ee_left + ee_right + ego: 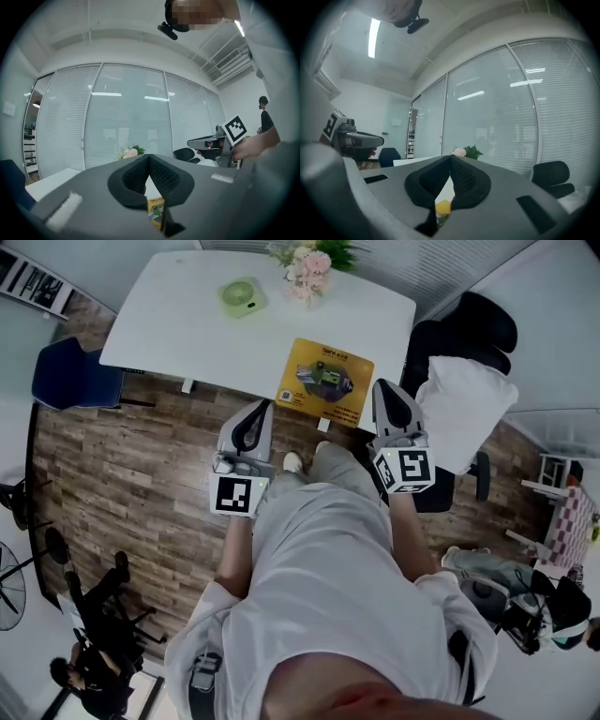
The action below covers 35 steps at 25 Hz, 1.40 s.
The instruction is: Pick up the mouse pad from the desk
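Left gripper [262, 407]: fingers [165, 176] clenched, tips meeting in a point, nothing between them. Right gripper [383, 387]: fingers [465, 179] likewise pressed together and holding nothing. Both grippers are held level in front of the person, side by side and apart, pointing toward the white table [187, 324]. The mouse pad [325, 382], yellow with a printed picture, lies flat at the near edge of the table, ahead of the two grippers and between their lines; neither touches it. The head view alone shows the whole layout: a round green object [243, 296] further back on the table, flowers [307, 266] at the far edge, a blue chair [73, 379] to the left, and a black chair [459, 343] to the right with a white cloth [464, 409] over it, all on a wood-pattern floor [122, 484]. Each gripper view shows only a sliver of the mouse pad below its closed fingers, the flowers just above the fingertips, a wall of blinds behind, and the other gripper off to the side. Whether the flowers stand in a vase cannot be told.
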Motion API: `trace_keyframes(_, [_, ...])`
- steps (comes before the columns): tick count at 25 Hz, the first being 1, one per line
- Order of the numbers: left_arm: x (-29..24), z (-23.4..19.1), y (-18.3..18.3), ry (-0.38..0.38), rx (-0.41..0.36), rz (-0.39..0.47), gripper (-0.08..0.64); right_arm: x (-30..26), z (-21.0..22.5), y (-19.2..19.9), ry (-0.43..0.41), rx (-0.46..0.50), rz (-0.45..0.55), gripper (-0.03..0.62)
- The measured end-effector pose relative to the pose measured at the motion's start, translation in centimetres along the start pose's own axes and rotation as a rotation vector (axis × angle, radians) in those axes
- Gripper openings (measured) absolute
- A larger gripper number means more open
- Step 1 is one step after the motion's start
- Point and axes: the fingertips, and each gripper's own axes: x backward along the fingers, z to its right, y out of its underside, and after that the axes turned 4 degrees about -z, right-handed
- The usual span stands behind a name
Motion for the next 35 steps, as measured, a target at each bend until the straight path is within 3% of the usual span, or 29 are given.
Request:
trace_keyframes(4, [-1.4, -1.6, -0.2, -0.088, -0.021, 0.023, -0.005, -1.6, 1.4, 0.6, 0.016, 0.027, 0.040, 0.003])
trace_keyframes(9, [-4.1, -2.4, -0.8, -0.130, -0.021, 0.029, -0.006, -4.8, 3.9, 4.2, 0.006, 0.042, -0.053, 0.022])
trace_keyframes(12, [-5.4, -2.5, -1.1, -0.141, -0.027, 0.024, -0.006, -7.3, 5.5, 8.4, -0.012, 0.029, -0.161, 0.167])
trace_keyframes(17, [-6.6, -2.7, -0.9, -0.150, -0.073, 0.012, -0.005, -12.1, 7.8, 17.8, -0.048, 0.010, -0.399, 0.298])
trace_keyframes(22, [-7.5, -3.3, -1.3, -0.172, -0.077, 0.006, -0.006, -15.8, 9.0, 28.5, -0.099, 0.025, -0.667, 0.301])
trace_keyframes(26, [-7.7, -3.8, -1.2, -0.185, -0.071, -0.006, -0.005, -17.4, 10.2, 34.6, -0.117, -0.003, -0.823, 0.298])
trace_keyframes(31, [-8.2, -4.2, -1.2, -0.202, -0.054, -0.018, -0.006, -18.3, 11.3, 38.7, -0.132, -0.007, -0.946, 0.301])
trace_keyframes(35, [-8.8, -4.4, -1.0, -0.208, -0.059, -0.024, -0.005, -18.5, 11.7, 39.5, -0.168, -0.048, -0.964, 0.311])
